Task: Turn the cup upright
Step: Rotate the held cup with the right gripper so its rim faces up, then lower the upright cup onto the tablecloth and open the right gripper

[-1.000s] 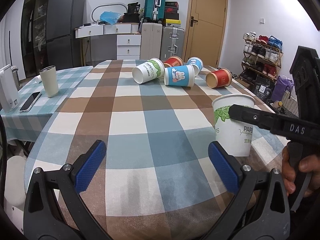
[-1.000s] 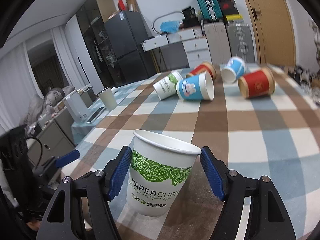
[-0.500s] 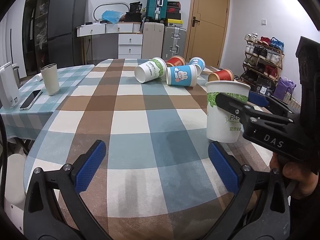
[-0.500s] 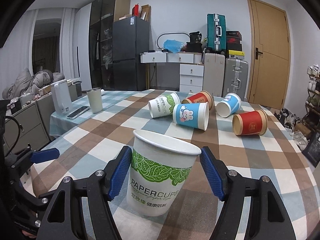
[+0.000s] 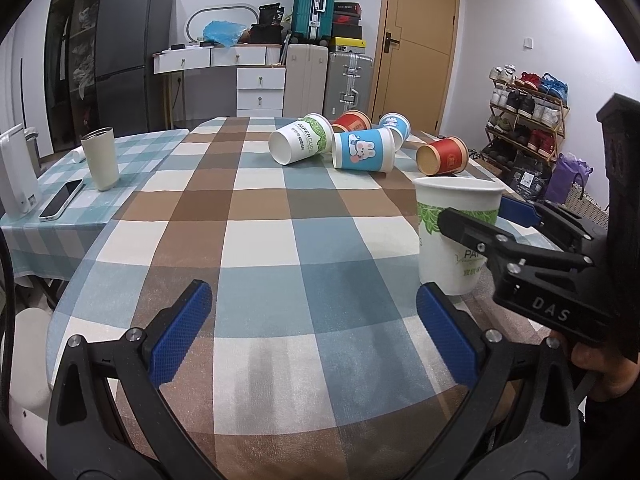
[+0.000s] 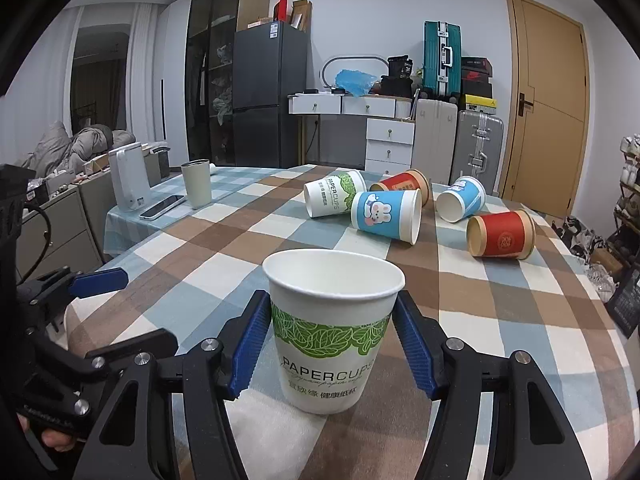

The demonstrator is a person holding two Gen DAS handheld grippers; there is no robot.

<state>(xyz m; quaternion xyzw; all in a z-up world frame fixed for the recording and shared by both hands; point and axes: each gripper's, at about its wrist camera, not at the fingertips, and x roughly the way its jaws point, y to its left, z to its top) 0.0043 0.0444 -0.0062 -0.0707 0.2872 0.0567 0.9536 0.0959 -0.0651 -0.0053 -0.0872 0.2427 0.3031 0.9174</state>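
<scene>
A white paper cup with a green leaf band [image 6: 332, 332] stands upright on the checked tablecloth, mouth up. My right gripper [image 6: 334, 340] has its blue pads on both sides of the cup, shut on it. The same cup shows at the right of the left wrist view [image 5: 452, 232], with the right gripper [image 5: 516, 236] around it. My left gripper [image 5: 312, 336] is open and empty, low over the table's near edge. Several cups lie on their sides farther back: a white-green one [image 6: 334, 198], a blue rabbit one [image 6: 386, 216], a second blue one [image 6: 460, 200], and two red ones [image 6: 500, 240] [image 6: 404, 182].
A beige tumbler [image 5: 100, 158], a phone [image 5: 60, 200] and a white appliance [image 5: 16, 176] sit on a lower side table at the left. Drawers, suitcases and a door stand behind the table. A shoe rack [image 5: 524, 112] is at the right.
The right gripper has turned level with the cup, and the cup has come lower, its base now at the tablecloth. The left gripper has barely moved.
</scene>
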